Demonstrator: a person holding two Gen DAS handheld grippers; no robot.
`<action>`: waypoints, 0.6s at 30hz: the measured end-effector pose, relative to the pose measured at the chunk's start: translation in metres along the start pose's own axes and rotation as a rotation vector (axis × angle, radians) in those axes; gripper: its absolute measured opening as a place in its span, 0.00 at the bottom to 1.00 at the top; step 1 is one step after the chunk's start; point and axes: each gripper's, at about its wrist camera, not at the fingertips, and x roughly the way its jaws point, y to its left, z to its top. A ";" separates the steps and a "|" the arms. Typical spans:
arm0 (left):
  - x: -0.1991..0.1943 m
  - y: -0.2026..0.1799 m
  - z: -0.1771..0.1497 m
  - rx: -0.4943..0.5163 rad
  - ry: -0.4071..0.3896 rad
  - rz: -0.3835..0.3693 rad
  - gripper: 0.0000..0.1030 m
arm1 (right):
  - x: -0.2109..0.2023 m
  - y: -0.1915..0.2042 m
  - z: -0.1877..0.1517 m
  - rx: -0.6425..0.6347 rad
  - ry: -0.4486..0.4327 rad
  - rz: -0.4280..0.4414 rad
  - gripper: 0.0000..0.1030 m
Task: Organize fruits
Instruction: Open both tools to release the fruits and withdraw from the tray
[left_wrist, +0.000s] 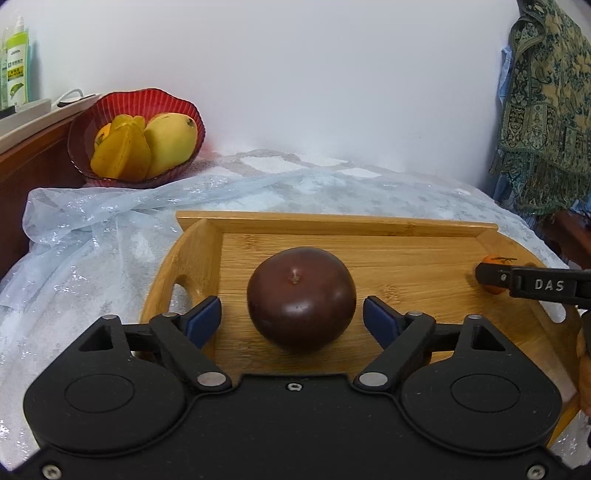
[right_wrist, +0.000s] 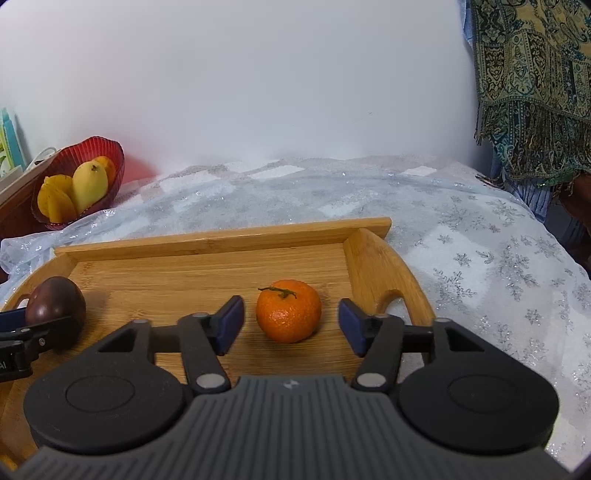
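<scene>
A dark purple round fruit (left_wrist: 301, 297) rests on the wooden tray (left_wrist: 388, 254). My left gripper (left_wrist: 291, 321) is open, its blue pads on either side of the fruit with gaps. A small orange mandarin (right_wrist: 289, 310) rests on the same tray (right_wrist: 184, 273) toward its right end. My right gripper (right_wrist: 291, 325) is open, its pads flanking the mandarin without touching it. The purple fruit also shows in the right wrist view (right_wrist: 55, 301), and the mandarin shows partly hidden in the left wrist view (left_wrist: 493, 260).
A red ribbed bowl (left_wrist: 110, 107) holding a mango, a starfruit and an orange stands at the back left on a sparkly pale-blue cloth (left_wrist: 332, 184). A wooden cabinet (left_wrist: 29, 162) is at the left. A patterned fringed cloth (left_wrist: 543, 110) hangs at the right. A white wall is behind.
</scene>
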 end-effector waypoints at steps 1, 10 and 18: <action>-0.001 0.000 0.000 0.002 -0.004 0.005 0.83 | -0.001 0.000 0.000 0.002 0.001 0.003 0.77; -0.019 -0.002 -0.004 0.021 -0.054 -0.003 0.94 | -0.014 0.001 0.000 0.003 -0.021 0.021 0.85; -0.036 0.001 -0.007 0.004 -0.074 -0.018 0.95 | -0.034 0.008 -0.004 -0.015 -0.055 0.029 0.88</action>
